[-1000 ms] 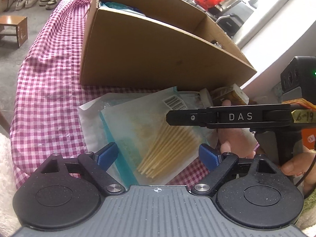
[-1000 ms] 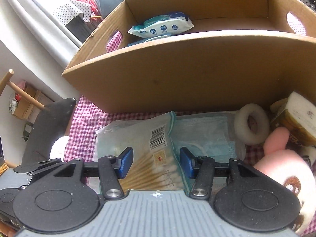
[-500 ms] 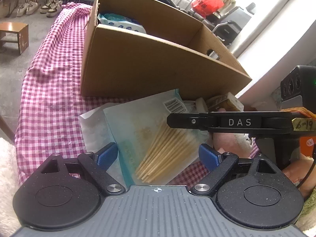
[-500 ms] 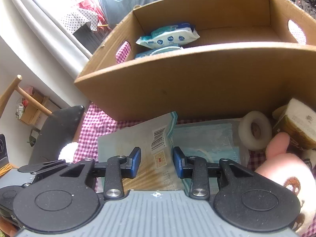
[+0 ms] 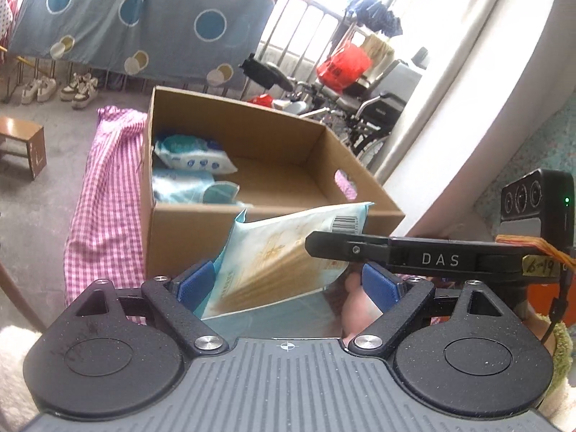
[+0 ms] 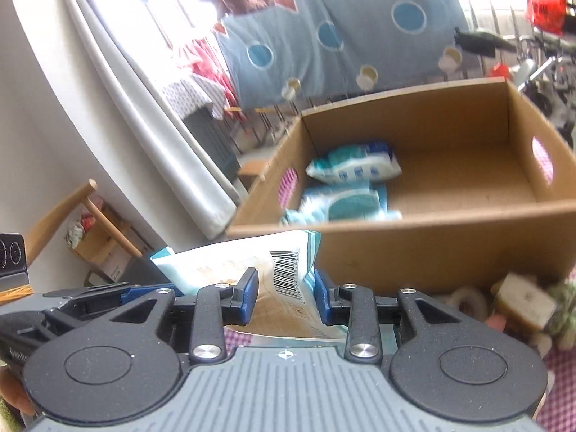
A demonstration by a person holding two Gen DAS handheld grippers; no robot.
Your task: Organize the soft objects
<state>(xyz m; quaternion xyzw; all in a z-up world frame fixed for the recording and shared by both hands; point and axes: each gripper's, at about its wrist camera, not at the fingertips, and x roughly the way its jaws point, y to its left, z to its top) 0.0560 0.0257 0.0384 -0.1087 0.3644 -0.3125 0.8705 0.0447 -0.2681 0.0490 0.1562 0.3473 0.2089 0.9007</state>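
The right gripper (image 6: 285, 297) has just been closing, and its blue pads now pinch the packet of cotton swabs (image 6: 284, 280) between them. The packet, which lay flat on the checked cloth (image 5: 108, 194) a second ago, now hangs clear of it, level with the near wall of the cardboard box (image 5: 201, 230). Both cameras have risen and now see into the box.

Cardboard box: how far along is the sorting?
Done: two wipe packs lie in the cardboard box. In hand: right gripper pinches the cotton swab bag, lifted before the box; left gripper open. Left: tape roll, paper-wrapped block beside the box.
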